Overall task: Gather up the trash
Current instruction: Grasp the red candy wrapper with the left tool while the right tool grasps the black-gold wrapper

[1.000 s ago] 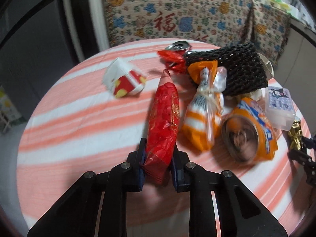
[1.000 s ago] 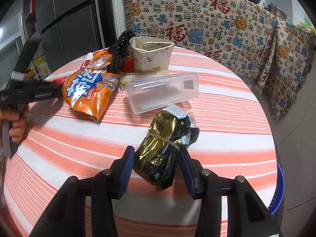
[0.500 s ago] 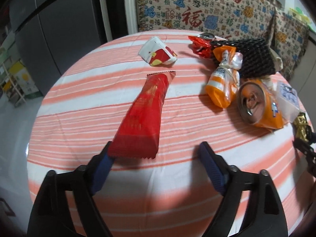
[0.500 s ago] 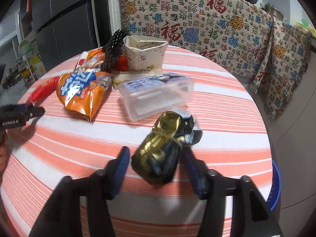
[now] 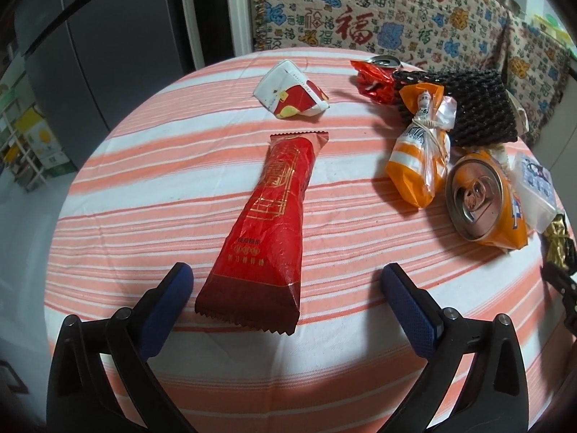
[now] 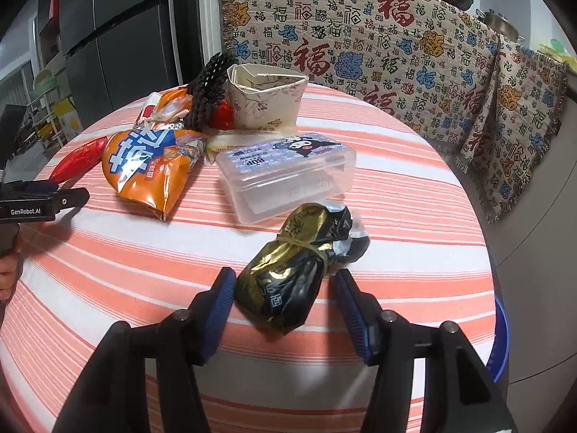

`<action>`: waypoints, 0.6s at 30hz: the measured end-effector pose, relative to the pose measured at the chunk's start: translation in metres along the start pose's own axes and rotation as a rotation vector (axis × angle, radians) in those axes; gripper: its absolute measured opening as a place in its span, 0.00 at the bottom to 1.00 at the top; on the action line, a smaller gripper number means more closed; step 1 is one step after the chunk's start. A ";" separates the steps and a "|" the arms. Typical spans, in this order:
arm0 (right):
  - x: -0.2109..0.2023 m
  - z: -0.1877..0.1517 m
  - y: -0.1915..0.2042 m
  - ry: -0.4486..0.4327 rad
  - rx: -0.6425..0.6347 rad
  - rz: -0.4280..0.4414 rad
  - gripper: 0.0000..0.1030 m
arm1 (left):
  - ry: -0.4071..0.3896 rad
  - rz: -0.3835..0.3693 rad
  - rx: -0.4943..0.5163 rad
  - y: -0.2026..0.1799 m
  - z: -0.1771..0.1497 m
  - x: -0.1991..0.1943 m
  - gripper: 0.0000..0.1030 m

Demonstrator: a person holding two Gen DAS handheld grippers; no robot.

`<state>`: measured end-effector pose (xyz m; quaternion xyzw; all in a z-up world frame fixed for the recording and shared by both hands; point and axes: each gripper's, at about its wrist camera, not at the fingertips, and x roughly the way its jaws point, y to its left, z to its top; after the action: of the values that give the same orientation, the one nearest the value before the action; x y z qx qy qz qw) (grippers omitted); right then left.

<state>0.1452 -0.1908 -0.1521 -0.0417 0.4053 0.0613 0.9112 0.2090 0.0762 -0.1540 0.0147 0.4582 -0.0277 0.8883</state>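
- Hidden/cut off: black mesh sleeve (image 5: 465, 108) covers most of what lies behind it; a red foil wrapper (image 5: 371, 79) and a can top (image 5: 384, 60) only peek out at its 10 o'clock. Gold-black wrapper (image 5: 557, 238) is cut by the frame edge in the left wrist view.
- Orange chip bag (image 6: 151, 166) hides the base of the tied orange bag (image 6: 169, 104) in the right wrist view.
- Writing: the chip bag has big white Chinese characters; the clear plastic box (image 6: 285, 173) has a cartoon label and small print, unreadable. "GenRobot.AI" shows on the left tongs' body at frame left. Red snack pack (image 5: 270, 223) has gold Chinese print, too small to read.
- Left tongs (image 5: 288, 285): spread wide, gripping nothing. The red snack pack lies flat on the striped surface (image 5: 144, 180), its near end between the fingers, closer to the left one, touching neither; it runs toward 12 o'clock.
- Right tongs (image 6: 285, 288): apart, holding nothing. The gold-black wrapper (image 6: 295, 267) sits between the fingers, its near end just beside the left pad, with a gap on the right.
- Crumpled paper cup (image 5: 288, 90) at 12 o'clock of the left tongs, well apart.
- Folded paper cup (image 6: 263, 97) stands at the far pile.
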 end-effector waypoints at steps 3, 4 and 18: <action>0.000 0.000 0.000 0.000 0.000 0.001 0.56 | 0.000 0.000 0.000 0.000 0.000 0.000 1.00; 0.000 0.001 0.000 0.000 0.000 0.001 0.56 | 0.000 0.000 0.000 0.000 0.000 0.000 1.00; -0.004 0.002 -0.015 0.019 0.053 0.097 0.62 | -0.024 -0.080 0.064 0.012 0.007 -0.022 0.98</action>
<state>0.1461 -0.2057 -0.1477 0.0017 0.4172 0.0940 0.9039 0.2030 0.0881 -0.1321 0.0243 0.4468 -0.0779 0.8909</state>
